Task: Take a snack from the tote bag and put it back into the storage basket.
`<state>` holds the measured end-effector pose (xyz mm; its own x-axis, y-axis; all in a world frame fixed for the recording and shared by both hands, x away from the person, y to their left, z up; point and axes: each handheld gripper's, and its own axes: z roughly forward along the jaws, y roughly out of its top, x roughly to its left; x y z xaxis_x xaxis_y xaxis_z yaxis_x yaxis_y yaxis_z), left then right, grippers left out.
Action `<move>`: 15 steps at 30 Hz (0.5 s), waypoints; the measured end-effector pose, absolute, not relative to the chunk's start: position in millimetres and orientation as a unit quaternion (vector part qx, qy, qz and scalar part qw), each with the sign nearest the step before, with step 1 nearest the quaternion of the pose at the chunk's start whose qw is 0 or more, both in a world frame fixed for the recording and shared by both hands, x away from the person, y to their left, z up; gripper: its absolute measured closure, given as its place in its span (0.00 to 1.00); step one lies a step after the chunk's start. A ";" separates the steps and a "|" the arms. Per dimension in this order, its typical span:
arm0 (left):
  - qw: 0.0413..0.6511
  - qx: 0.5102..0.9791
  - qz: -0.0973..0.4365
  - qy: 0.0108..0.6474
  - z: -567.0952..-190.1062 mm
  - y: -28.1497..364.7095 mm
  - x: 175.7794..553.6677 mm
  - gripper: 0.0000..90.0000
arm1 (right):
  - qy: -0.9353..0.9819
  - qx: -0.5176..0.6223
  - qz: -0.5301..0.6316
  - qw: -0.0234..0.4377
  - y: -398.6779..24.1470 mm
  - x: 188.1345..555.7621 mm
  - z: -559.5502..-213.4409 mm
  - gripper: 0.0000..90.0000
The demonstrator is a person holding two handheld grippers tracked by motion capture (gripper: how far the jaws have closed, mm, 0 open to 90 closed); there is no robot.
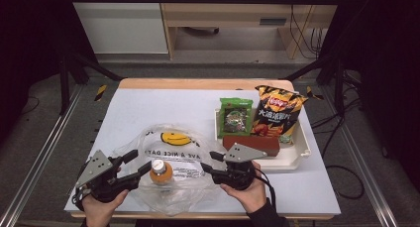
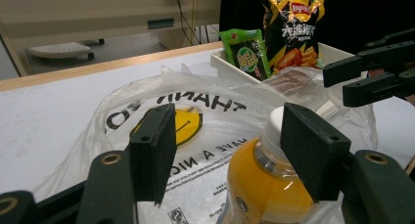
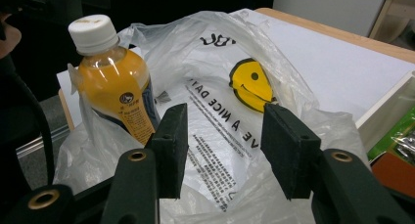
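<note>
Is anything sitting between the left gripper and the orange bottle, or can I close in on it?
No solid thing stands between them. The left gripper is open, its jaws right beside the orange bottle. The bottle stands in the clear plastic bag, so thin film may lie around it; I cannot tell whether film covers the near side.

Bottle (image 1: 161,172) upright on the plastic bag (image 1: 181,152), at the near side of the bench (image 1: 148,108). Tray (image 1: 297,155) to the right, holding a chip bag (image 1: 277,113), a snack packet (image 1: 236,115) to its left, and a box (image 1: 265,143) in front.

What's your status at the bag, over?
Left gripper open, right gripper open, both empty. Orange juice bottle upright on plastic bag. Snacks in tray, clear of it.
</note>
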<state>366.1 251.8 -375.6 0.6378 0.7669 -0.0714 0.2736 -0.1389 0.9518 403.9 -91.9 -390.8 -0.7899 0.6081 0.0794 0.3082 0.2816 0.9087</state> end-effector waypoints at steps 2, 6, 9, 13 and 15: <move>0.548 0.722 0.228 0.356 -374.3 248.8 363.9 0.42 | 0.789 0.291 0.523 0.140 -91.3 403.2 -392.9 0.59; 0.551 0.725 0.228 0.346 -371.0 246.0 360.2 0.41 | 0.795 0.293 0.514 0.134 -90.1 403.3 -398.7 0.59; 0.546 0.731 0.227 0.341 -371.1 242.5 359.4 0.41 | 0.799 0.291 0.510 0.130 -87.7 403.3 -402.4 0.58; 0.534 0.741 0.224 0.340 -374.4 234.7 360.1 0.40 | 0.806 0.288 0.502 0.124 -83.5 401.7 -408.8 0.58; 0.529 0.746 0.221 0.339 -377.2 231.7 360.9 0.40 | 0.810 0.288 0.496 0.121 -82.1 401.0 -412.5 0.58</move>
